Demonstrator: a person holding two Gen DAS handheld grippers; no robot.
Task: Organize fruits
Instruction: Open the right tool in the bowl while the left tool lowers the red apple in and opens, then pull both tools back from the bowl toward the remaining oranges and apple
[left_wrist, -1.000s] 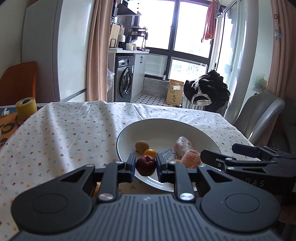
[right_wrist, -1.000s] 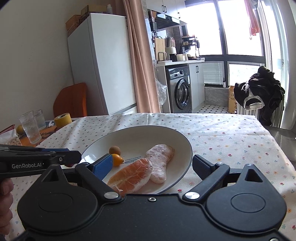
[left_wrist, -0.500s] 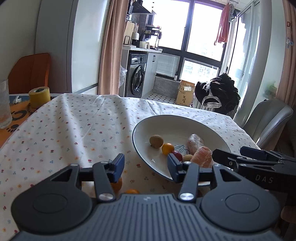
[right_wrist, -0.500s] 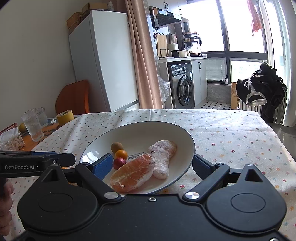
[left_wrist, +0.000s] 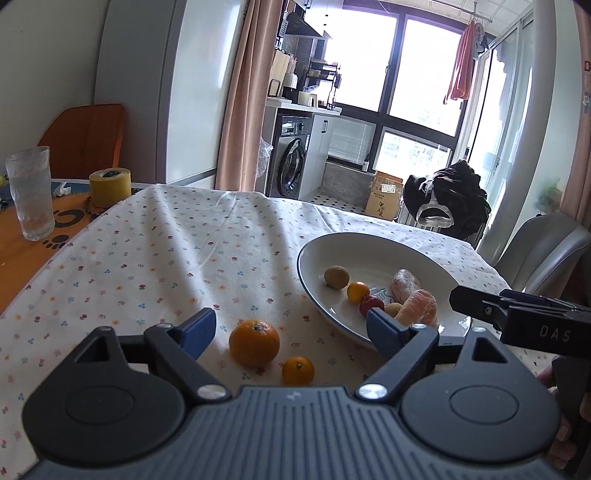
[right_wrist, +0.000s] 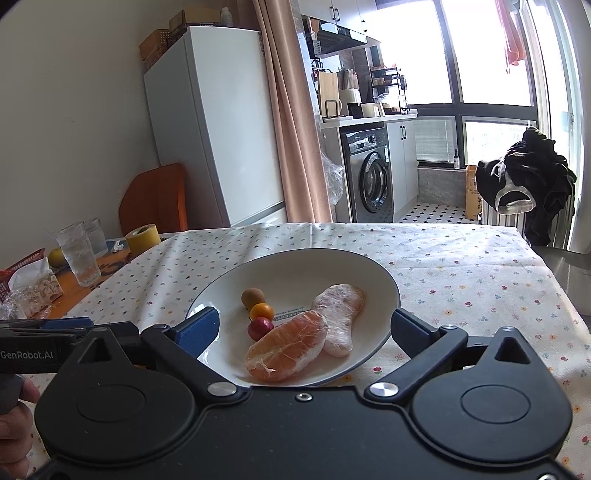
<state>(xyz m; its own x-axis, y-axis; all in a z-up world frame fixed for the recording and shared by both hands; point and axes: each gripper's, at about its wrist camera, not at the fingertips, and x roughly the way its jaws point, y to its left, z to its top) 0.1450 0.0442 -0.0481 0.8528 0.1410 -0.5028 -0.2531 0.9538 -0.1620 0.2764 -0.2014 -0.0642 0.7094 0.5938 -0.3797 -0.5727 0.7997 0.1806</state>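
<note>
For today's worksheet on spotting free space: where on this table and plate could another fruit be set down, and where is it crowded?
Free: the floral tablecloth between the plate and the yellow tape roll, and the plate's far half beyond the kiwi. Crowded: the plate's near side, with wrapped orange segment, pale wrapped piece, red fruit; also by the large orange under the open left gripper.
</note>
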